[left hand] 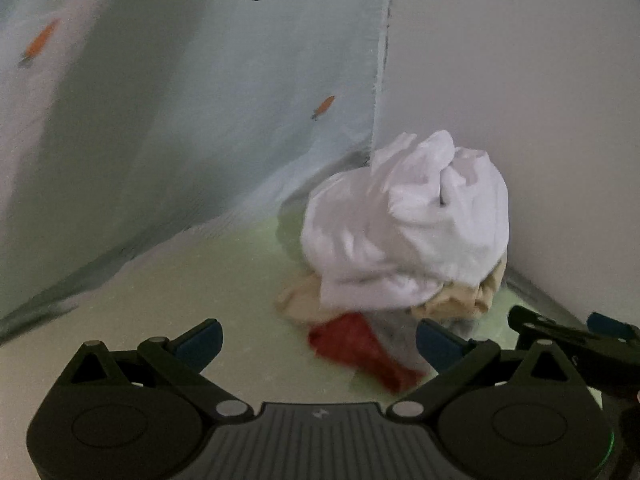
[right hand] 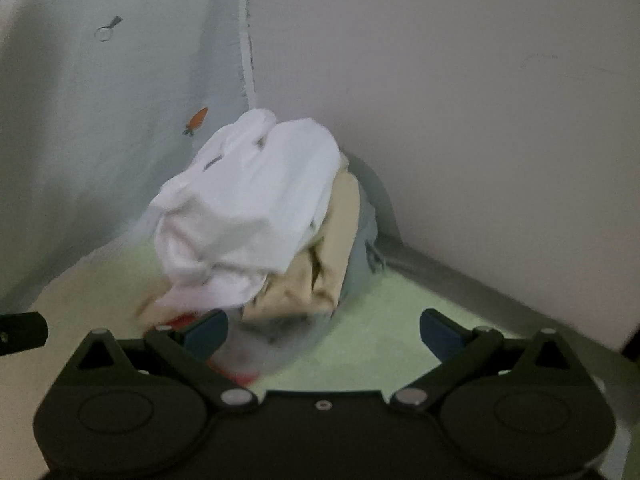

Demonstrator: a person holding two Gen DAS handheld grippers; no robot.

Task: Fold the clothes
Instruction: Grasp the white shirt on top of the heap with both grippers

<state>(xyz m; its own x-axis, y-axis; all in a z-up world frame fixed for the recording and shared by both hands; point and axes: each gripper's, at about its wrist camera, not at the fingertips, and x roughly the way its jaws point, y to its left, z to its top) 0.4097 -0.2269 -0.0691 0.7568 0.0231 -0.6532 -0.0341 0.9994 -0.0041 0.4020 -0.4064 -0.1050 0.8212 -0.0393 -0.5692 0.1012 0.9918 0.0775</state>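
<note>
Left tongs (left hand: 318,342): wide apart, empty, low over the pale green tabletop (left hand: 180,304).
Right tongs (right hand: 324,332): wide apart, empty.
Clothes pile (right hand: 256,236): at 12 o'clock of both tongs, heaped in the wall corner.
White garment (left hand: 404,220): on top.
Beige garment (right hand: 320,264): beneath.
Red garment (left hand: 360,348): lowest, at 6 o'clock of the pile, nearest the left tongs.

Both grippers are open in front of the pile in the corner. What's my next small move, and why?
Probably ease the right gripper forward and up to pinch the white garment. It lies on top of the pile, over the beige piece and the red one, so it should lift free first. Both grippers' jaws stand open and hold nothing.
</note>
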